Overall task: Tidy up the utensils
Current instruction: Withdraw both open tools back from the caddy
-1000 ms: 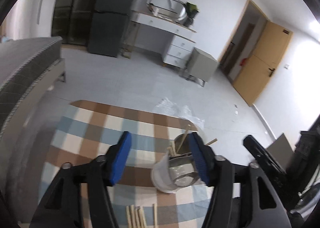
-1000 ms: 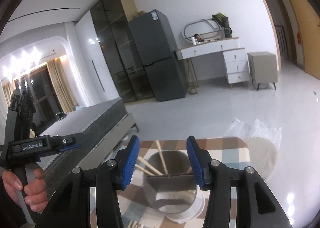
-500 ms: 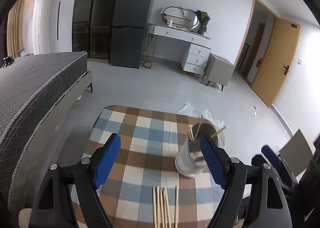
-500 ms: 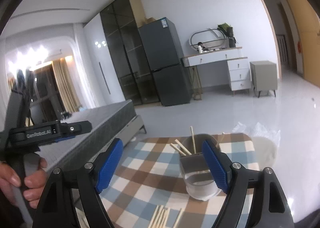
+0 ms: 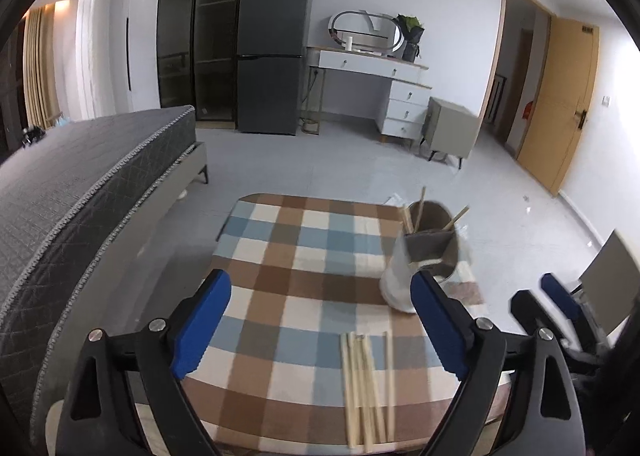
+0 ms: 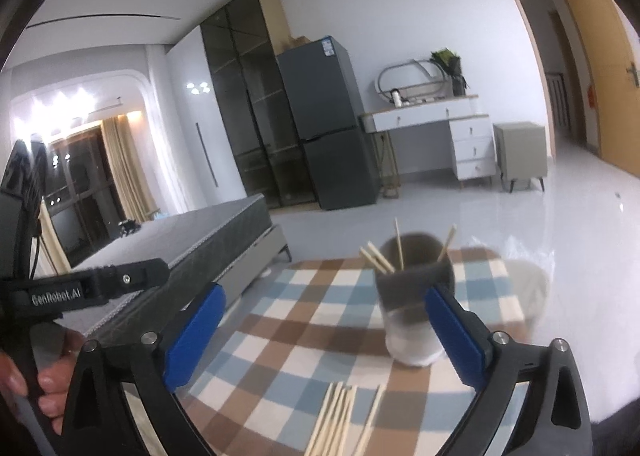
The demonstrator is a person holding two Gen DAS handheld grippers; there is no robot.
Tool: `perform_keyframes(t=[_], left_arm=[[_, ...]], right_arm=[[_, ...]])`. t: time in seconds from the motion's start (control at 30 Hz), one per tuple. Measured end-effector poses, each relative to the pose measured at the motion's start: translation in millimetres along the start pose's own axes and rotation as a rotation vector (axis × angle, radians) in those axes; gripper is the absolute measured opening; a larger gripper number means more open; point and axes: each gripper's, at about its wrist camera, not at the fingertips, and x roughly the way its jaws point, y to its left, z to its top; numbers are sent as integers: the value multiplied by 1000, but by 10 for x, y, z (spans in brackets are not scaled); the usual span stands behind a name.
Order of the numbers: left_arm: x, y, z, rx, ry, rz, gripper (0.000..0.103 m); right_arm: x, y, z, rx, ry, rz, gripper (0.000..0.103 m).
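A grey and white utensil holder (image 5: 424, 252) stands on the far right of a checked table (image 5: 304, 256), with a few wooden chopsticks in it. Several loose chopsticks (image 5: 366, 376) lie side by side near the table's front edge. My left gripper (image 5: 320, 320) is open and empty above the table's near part. In the right wrist view the holder (image 6: 412, 296) and loose chopsticks (image 6: 340, 416) show too. My right gripper (image 6: 324, 332) is open and empty, held back from the holder.
A grey bed (image 5: 80, 192) lies close to the table's left side. A fridge (image 5: 272, 48), a white dresser (image 5: 384, 92) and a bedside cabinet (image 5: 452, 132) stand at the far wall. The right gripper's fingers (image 5: 560, 300) show at the right edge.
Both grippers have pulled back and up from the holder and opened wide. The loose chopsticks at the front have come into fuller view.
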Motion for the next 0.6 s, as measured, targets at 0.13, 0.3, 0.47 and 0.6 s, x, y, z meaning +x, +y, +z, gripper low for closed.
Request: perform_keyframes(t=[0.13, 0.3, 0.47, 0.6], left_arm=[[104, 36, -126, 19, 10, 3, 89], [319, 105, -289, 11, 32, -17, 89], [706, 138, -466, -2, 126, -25, 89], [941, 201, -594, -18, 181, -34, 89]], right_arm=[[14, -6, -162, -6, 14, -28, 103], [130, -22, -336, -26, 95, -69, 103], [333, -49, -543, -76, 214, -122, 103], [644, -181, -740, -36, 393, -135, 100]])
